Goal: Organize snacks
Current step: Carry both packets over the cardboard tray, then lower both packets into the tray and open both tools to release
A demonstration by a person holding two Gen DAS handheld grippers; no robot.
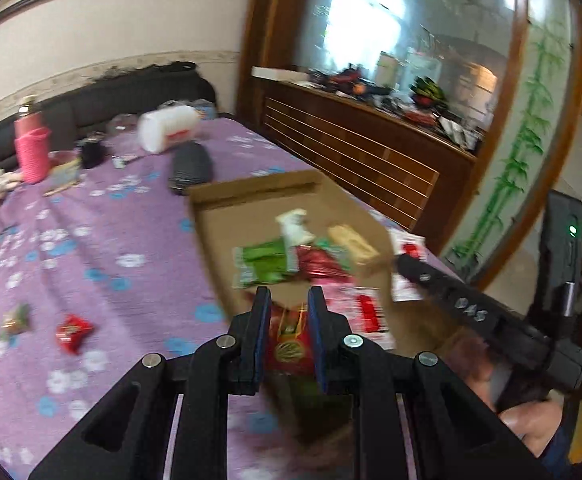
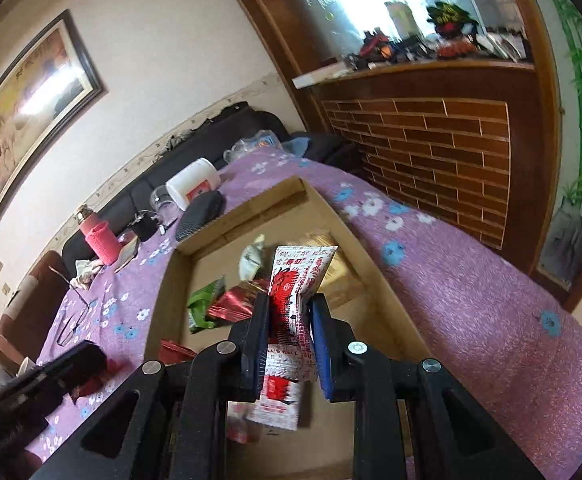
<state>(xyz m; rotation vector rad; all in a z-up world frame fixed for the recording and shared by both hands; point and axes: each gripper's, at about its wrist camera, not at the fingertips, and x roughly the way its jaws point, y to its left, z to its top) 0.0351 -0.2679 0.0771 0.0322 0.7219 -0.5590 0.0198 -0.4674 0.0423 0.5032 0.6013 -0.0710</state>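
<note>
Left gripper (image 1: 289,300): clenched on a red snack packet (image 1: 289,344) with a gold round emblem; its print is too blurred to read. The packet sits between the blue pads at the near edge of the cardboard box.
Right gripper (image 2: 289,308): clenched on a white and red sachet (image 2: 295,284) that stands upright between the pads, its top corner poking above the fingertips. Red characters run across it but are not legible; lower down a line of Latin letters ends in what looks like "WELL".
Right gripper from the left view: its black body (image 1: 471,312) reaches in from the right over the box's right wall, a hand (image 1: 531,428) behind it.
Cardboard box (image 2: 171,280): a shallow open tray on the bed, in front of both grippers.
Box contents: a green packet (image 1: 263,264), a red foil packet (image 1: 323,266), a white wrapped piece (image 1: 293,226) and a pale yellow bar (image 1: 353,244) lie in a loose cluster near the middle, partly overlapping.
Purple floral bedspread (image 1: 111,220): it carries the box.
Loose snacks: a small red packet (image 1: 73,332) and a green and red sweet (image 1: 15,320) lie on the spread to the left, well apart from the box.
Far side: a white tub (image 1: 169,128) on its side with an unreadable red label, a pink bottle (image 1: 31,148) upright, a dark ribbed case (image 1: 191,168) just beyond the box's far left corner.
Wall: a framed painting (image 2: 23,120) with characters too small to read.
</note>
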